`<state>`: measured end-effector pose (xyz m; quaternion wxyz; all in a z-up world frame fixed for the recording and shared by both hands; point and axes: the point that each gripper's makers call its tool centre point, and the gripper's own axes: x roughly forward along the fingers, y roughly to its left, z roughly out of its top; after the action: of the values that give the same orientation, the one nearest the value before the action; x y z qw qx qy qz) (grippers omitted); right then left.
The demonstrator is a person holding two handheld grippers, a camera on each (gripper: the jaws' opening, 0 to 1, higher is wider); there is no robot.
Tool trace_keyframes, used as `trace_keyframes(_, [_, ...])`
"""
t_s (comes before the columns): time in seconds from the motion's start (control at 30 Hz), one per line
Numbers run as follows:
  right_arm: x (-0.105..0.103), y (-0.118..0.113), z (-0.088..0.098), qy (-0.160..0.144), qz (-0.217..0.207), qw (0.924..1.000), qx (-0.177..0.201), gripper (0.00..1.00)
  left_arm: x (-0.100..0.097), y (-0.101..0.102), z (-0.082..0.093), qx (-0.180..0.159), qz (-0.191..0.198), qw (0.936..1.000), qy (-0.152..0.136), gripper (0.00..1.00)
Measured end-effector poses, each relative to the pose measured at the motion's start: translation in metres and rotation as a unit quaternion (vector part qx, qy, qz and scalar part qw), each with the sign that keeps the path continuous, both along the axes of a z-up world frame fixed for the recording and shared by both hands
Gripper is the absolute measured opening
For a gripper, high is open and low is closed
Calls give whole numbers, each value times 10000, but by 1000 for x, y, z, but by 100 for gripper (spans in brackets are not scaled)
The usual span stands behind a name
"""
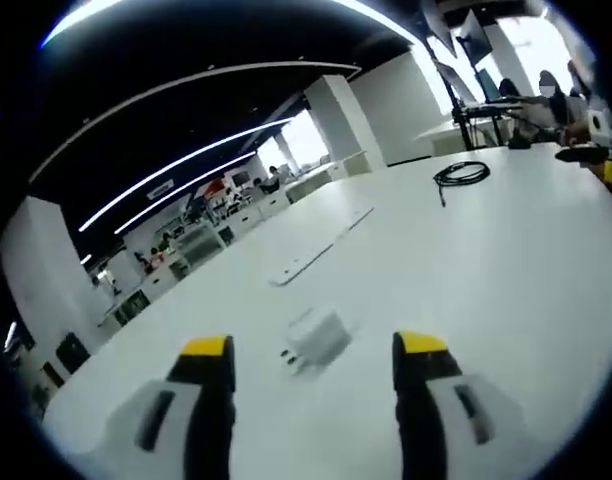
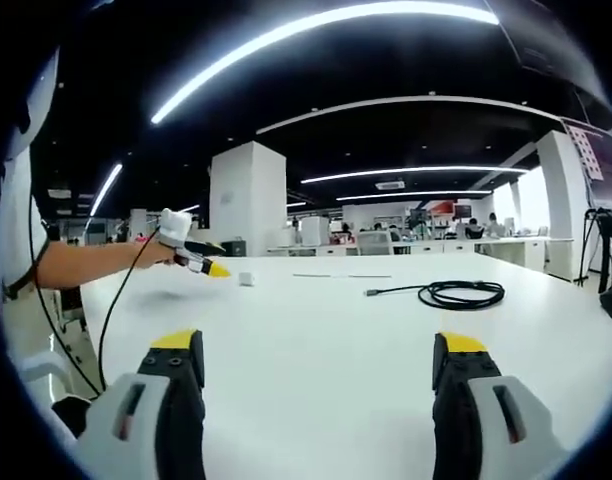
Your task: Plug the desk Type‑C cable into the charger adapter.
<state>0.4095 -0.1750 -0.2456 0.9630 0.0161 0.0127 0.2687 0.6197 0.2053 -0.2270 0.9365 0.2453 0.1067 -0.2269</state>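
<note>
A white charger adapter (image 1: 319, 339) lies on the white desk (image 1: 506, 260), its prongs pointing left, just ahead of my open left gripper (image 1: 316, 348) and between its yellow-tipped jaws. A coiled black Type-C cable (image 1: 460, 174) rests farther back on the right. In the right gripper view the same cable (image 2: 456, 293) lies ahead and to the right, one end stretched left. My right gripper (image 2: 321, 345) stands open above bare desk. The left gripper (image 2: 199, 261), held by a person's arm, hovers at far left beside the small white adapter (image 2: 246, 278).
A long white strip (image 1: 316, 250) lies on the desk beyond the adapter. Monitors, a stand and seated people (image 1: 546, 90) are at the far right edge. A thin black cord (image 2: 116, 300) hangs from the left gripper. White pillars and office desks fill the background.
</note>
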Motion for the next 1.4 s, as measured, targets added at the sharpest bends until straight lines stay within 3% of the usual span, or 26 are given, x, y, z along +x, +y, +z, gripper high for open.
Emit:
trace_keyframes(0.13, [1, 0, 0, 11, 41, 10000, -10, 96, 15, -4, -6, 312, -184, 9992, 171, 56])
trace_keyframes(0.27, [1, -3, 2, -3, 22, 10000, -32, 96, 20, -2, -7, 362, -169, 9989, 224, 48])
trace_keyframes(0.3, [1, -5, 2, -1, 5, 10000, -30, 96, 32, -4, -9, 464, -301, 9978, 367, 47])
trace_keyframes(0.4, [2, -9, 0, 34, -61, 10000, -11, 95, 39, -4, -12, 637, -356, 9962, 485, 45])
trace_keyframes(0.6, [3, -8, -2, 74, -44, 10000, -6, 95, 28, -26, -14, 876, -521, 9925, 670, 42])
trace_keyframes(0.73, [2, -7, -5, 135, -19, 9999, 3, 95, 23, -35, -20, 935, -583, 9903, 852, 34])
trace_keyframes(0.97, [1, -7, -5, 152, 0, 9999, -4, 94, 26, -44, -21, 1057, -713, 9866, 1020, 34])
trace_keyframes(1.03, [2, -8, -6, 170, -11, 9999, 3, 94, 33, -38, -28, 1241, -846, 9810, 1227, 33])
trace_keyframes(1.13, [1, -9, -6, 176, -21, 9998, 11, 94, 42, -32, -31, 1329, -917, 9775, 1355, 33])
trace_keyframes(1.27, [1, -8, -8, 208, -10, 9998, 10, 94, 48, -29, -31, 1384, -992, 9737, 1513, 32])
trace_keyframes(1.33, [1, -7, -8, 222, 11, 9998, 8, 94, 48, -26, -36, 1387, -1001, 9691, 1779, 31])
trace_keyframes(1.4, [0, -6, -7, 226, 33, 9997, -1, 94, 48, -30, -36, 1344, -1067, 9674, 1864, 29])
